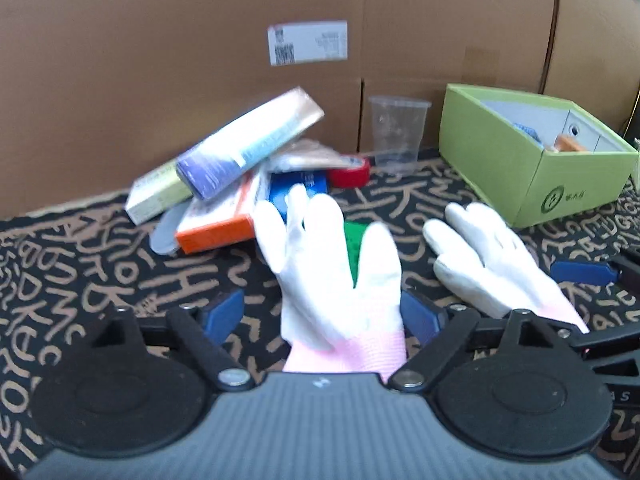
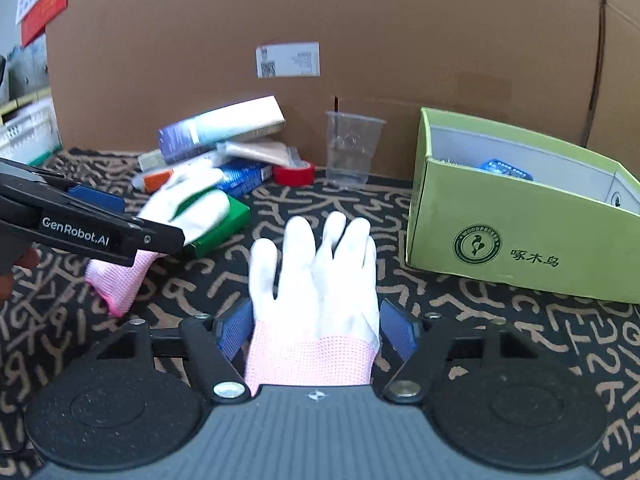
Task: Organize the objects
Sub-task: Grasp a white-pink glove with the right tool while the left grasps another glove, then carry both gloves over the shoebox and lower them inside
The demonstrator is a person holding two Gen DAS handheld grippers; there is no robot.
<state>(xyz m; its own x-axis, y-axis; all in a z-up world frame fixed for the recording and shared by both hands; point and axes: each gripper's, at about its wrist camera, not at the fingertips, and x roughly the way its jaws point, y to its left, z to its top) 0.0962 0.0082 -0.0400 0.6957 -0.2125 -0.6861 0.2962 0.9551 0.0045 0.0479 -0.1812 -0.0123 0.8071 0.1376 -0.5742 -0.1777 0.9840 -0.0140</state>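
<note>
Gloves [image 1: 336,264] between both grippers' fingers [image 1: 222,314].

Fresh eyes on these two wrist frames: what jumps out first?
Two white work gloves with pink cuffs, one between each gripper's blue pads: the left glove lies partly across a small green box, the right glove flat on the patterned cloth. Behind them, a jumbled pile of product boxes with a red tape roll and a clear plastic cup beside it. To the right sits an open green shoebox already holding a few items.
</note>
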